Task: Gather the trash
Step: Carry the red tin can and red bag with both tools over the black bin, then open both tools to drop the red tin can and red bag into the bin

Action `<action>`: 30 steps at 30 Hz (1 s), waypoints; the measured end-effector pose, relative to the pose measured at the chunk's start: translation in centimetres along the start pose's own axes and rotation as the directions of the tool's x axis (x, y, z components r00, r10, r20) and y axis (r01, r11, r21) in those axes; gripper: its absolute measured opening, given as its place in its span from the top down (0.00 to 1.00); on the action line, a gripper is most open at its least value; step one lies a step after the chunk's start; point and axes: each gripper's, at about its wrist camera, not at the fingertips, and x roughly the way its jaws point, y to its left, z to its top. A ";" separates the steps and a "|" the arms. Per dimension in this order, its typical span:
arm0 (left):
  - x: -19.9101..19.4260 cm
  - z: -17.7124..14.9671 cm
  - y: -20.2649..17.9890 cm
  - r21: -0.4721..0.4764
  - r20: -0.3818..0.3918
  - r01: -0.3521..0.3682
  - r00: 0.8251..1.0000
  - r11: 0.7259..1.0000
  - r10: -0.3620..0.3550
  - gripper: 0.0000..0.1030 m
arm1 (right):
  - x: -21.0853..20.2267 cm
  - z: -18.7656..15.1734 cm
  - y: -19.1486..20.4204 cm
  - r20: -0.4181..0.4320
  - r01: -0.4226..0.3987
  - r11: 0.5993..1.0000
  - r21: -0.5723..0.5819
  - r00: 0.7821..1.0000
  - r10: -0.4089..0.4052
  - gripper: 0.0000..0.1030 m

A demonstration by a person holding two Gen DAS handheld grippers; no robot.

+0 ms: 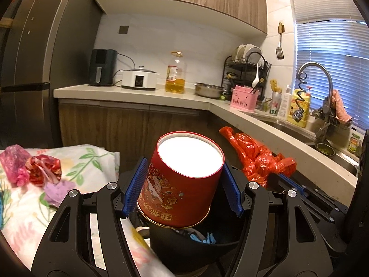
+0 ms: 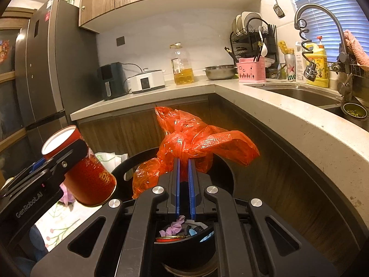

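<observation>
Red paper tub (image 1: pixel 184 180) sits between the blue pads of the left gripper (image 1: pixel 183 185), both pads pressed on its side wall; jaws stand about mid-width, clamped on it. Tub is tilted, white inside of the open mouth facing the camera, gold rim at the lower end, red print with gold cartoon pattern and gold lettering. It hangs just above the black bin (image 1: pixel 196 251).

Orange plastic bag (image 2: pixel 196 143) is pinched in the right gripper (image 2: pixel 183 161), jaws nearly closed on a bunched neck of film. Bag is crumpled, translucent, with loose flaps spreading left, right and up past the pads. It hangs over the far side of the same bin, right of the tub.

Bin holds blue, purple and red scraps, seen between the gripper arms.

Left of the bin: floral cloth (image 1: pixel 87 161) with crumpled pink, red and purple wrappers (image 1: pixel 34 168) lying on it, well apart from both grippers.

Far side: pale counter (image 1: pixel 138 94) with an oil bottle (image 1: pixel 175 73), a steel bowl (image 1: pixel 208 90), a pink caddy (image 1: pixel 243 100); sink (image 2: pixel 297 94) and faucet (image 2: pixel 322 23) at right, fridge (image 2: pixel 39 64) at left.
</observation>
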 end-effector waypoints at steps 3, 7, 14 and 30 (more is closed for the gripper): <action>0.7 -0.2 -0.1 -0.004 -0.006 0.010 1.000 1.000 -0.010 0.40 | 0.4 -0.1 -0.3 -0.008 0.001 1.000 0.004 1.000 -0.001 0.92; 1.8 -0.3 -0.3 -0.005 -0.016 0.020 1.000 1.000 -0.020 0.40 | 0.8 -0.1 -0.5 -0.012 0.003 1.000 0.004 1.000 -0.003 0.92; 3.0 -0.7 -0.6 -0.003 -0.031 0.031 0.999 1.000 -0.031 0.40 | 1.1 0.1 -0.7 -0.015 0.007 1.000 0.003 1.000 -0.007 0.92; 5.0 -1.8 -0.8 -0.007 -0.077 0.045 0.996 0.999 -0.045 0.39 | 2.0 -0.1 -1.2 -0.034 -0.008 1.000 0.005 0.999 0.008 0.92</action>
